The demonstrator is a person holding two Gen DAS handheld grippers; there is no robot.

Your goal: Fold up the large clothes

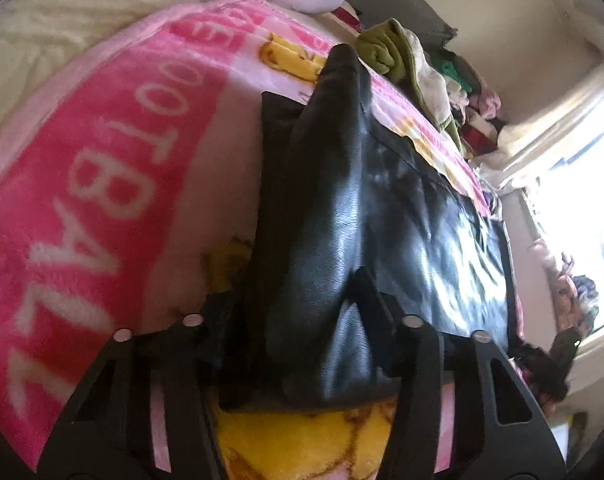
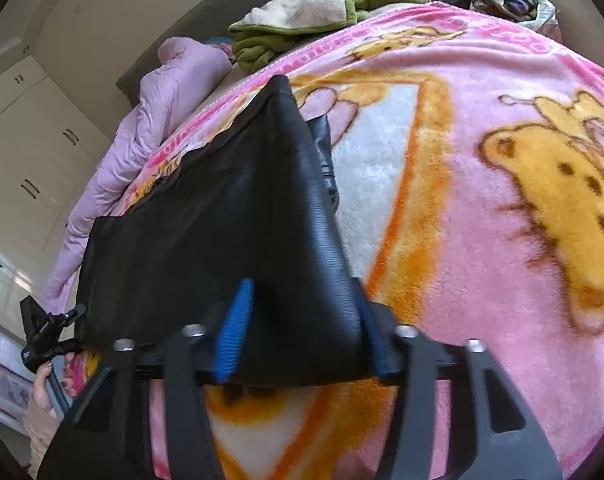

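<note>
A large black leather-like garment (image 1: 381,208) lies on a pink patterned blanket (image 1: 102,184) spread over a bed. In the left wrist view my left gripper (image 1: 302,320) is shut on a raised fold of the garment near its edge, the material bunched between the fingers. In the right wrist view the same black garment (image 2: 222,208) stretches away toward the left, and my right gripper (image 2: 302,320) is shut on its near edge, with a blue finger pad (image 2: 234,332) pressed against the fabric. The other gripper (image 2: 42,332) and a hand show at the garment's far-left end.
A heap of mixed clothes (image 2: 341,12) sits at the bed's far side. A lilac quilt (image 2: 142,128) lies along the edge by white cupboards (image 2: 30,140). A bright window (image 1: 581,200) is on the right of the left wrist view.
</note>
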